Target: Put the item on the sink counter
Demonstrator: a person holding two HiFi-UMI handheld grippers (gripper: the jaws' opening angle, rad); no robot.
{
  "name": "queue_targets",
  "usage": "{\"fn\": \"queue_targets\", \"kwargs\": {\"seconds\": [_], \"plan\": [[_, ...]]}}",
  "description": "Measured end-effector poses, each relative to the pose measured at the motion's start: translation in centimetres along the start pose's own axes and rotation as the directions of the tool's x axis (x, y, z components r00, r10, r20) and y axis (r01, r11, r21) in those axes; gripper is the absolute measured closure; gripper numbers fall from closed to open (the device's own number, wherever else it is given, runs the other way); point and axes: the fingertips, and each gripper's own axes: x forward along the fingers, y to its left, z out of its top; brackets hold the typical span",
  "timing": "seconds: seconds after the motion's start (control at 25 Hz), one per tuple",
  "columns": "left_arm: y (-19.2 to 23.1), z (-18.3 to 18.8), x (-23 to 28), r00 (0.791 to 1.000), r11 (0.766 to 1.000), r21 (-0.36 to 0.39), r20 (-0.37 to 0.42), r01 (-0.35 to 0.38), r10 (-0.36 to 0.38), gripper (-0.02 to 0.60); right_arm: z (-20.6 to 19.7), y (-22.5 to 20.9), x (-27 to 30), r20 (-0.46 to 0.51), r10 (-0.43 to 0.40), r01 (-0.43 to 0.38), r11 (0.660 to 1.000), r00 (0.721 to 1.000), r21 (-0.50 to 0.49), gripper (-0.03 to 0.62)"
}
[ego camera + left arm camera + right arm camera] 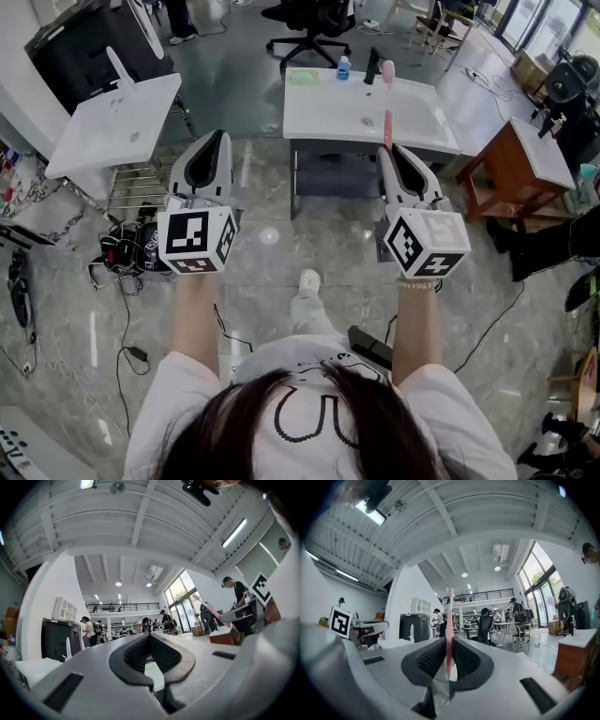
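Clamping pink item [449, 609]: right gripper [448, 644].

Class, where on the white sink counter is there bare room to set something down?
Bare: front left of the sink counter, between the green block and the near edge. Crowded: its back edge, with the blue bottle and pink-topped item.

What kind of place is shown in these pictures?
Probably an open lab or test hall, not a bathroom: a white sink counter stands free on a glossy grey stone floor, with a black office chair behind it and black cables lying loose.
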Motion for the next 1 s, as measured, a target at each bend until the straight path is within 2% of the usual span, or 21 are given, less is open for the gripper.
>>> {"fn": "queue_targets", "kwargs": {"seconds": [0.28, 0.6, 1.0], "plan": [[2.9, -1.6, 8.0, 0.999, 0.999, -0.013, -0.009, -0.039, 0.039, 0.572, -0.9, -3.6, 8.4, -0.008, 0.037, -0.036, 0.998, 0.999, 0.047, 0.528], [5.1, -3.7, 17.4, 0.997, 0.997, -0.023, -0.017, -0.076, 0.075, 0.571, -1.0, -8.0, 18.3, -0.018, 0.082, -0.081, 0.996, 0.996, 0.048, 0.528], [6.2, -6.5, 24.3, 0.995, 0.996, -0.018, -0.041, -0.088, 0.087, 0.572, -2.7, -11.2, 25.5, -0.038, 0.119, -0.116, 0.991, 0.992, 0.074, 0.528]]}}
